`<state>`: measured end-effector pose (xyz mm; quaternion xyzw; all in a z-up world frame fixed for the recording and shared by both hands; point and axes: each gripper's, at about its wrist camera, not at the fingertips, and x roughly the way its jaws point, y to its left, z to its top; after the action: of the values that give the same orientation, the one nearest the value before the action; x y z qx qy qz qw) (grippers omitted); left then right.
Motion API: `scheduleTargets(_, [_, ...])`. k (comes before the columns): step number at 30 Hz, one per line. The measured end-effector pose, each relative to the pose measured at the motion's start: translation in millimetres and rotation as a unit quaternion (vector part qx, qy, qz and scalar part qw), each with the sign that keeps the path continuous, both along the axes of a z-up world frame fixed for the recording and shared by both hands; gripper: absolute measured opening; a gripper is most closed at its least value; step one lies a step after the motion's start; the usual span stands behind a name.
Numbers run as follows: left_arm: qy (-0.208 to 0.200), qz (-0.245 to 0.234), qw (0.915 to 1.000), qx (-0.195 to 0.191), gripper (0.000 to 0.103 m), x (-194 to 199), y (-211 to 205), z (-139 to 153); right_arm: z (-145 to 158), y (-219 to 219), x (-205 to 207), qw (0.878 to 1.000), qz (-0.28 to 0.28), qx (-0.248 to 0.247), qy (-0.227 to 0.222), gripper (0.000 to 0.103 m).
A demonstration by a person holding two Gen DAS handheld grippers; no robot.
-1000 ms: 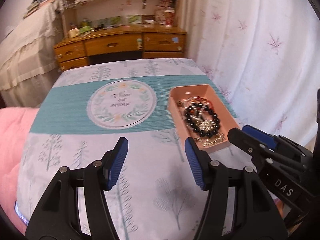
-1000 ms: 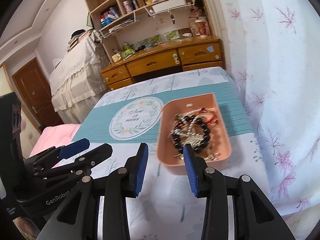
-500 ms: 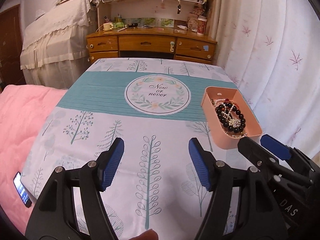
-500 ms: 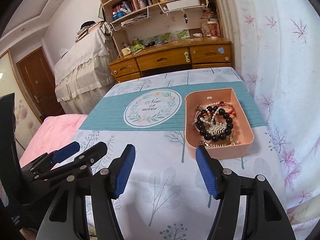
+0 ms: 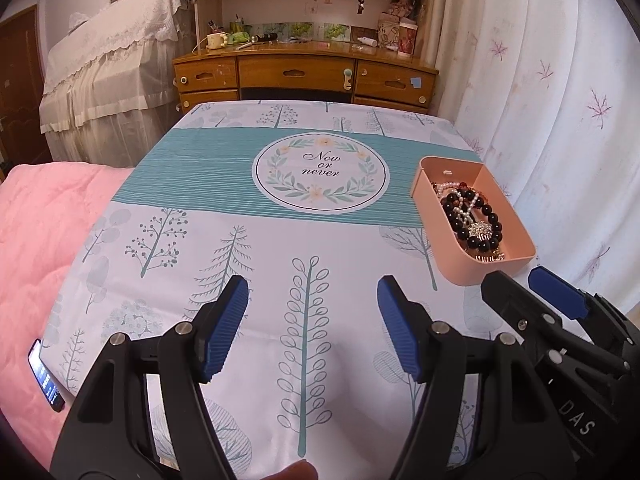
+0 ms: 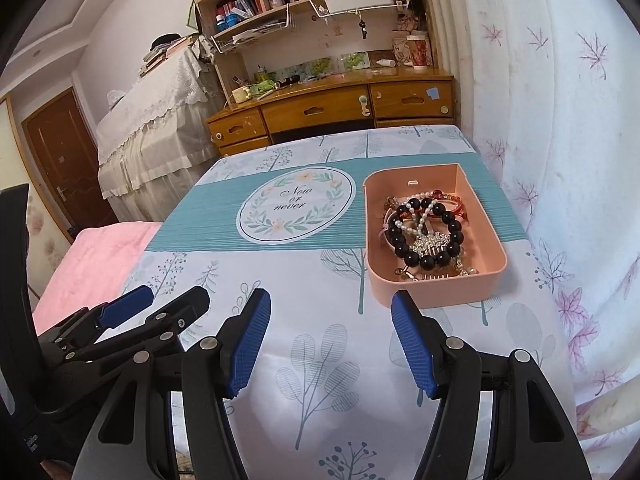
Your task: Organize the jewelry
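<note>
Low in the left wrist view my left gripper [image 5: 312,316] stands with fingers apart over bare tablecloth [image 5: 248,264], nothing between them. The pink tray [image 6: 436,292] sits right of centre in the right wrist view, black bead bracelet [image 6: 430,236] tangled with pearls. My right gripper [image 6: 332,340], jaws just widened and empty, should approach the beads squarely, pinching one strand, I judge.
</note>
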<state>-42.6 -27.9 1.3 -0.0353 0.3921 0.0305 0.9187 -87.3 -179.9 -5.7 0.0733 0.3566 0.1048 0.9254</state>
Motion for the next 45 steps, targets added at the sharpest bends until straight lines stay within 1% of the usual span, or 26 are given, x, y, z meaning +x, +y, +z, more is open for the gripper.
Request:
scheduleTargets(11, [0.001, -0.002, 1.0000, 0.001, 0.065, 3.0, 1.5, -3.5, -4.1, -4.1, 7.6, 1.000, -0.003, 0.000, 0.005, 0.064])
scheduleTargets(17, [0.003, -0.005, 1.0000, 0.002, 0.065, 3.1, 2.3, -8.0, -5.8, -6.2, 6.8, 1.000, -0.003, 0.001, 0.006, 0.064])
scheduleTargets(45, [0.003, -0.007, 1.0000, 0.002, 0.065, 0.4, 3.5, -10.9, -10.6, -8.9, 3.8, 1.000, -0.006, -0.002, 0.002, 0.064])
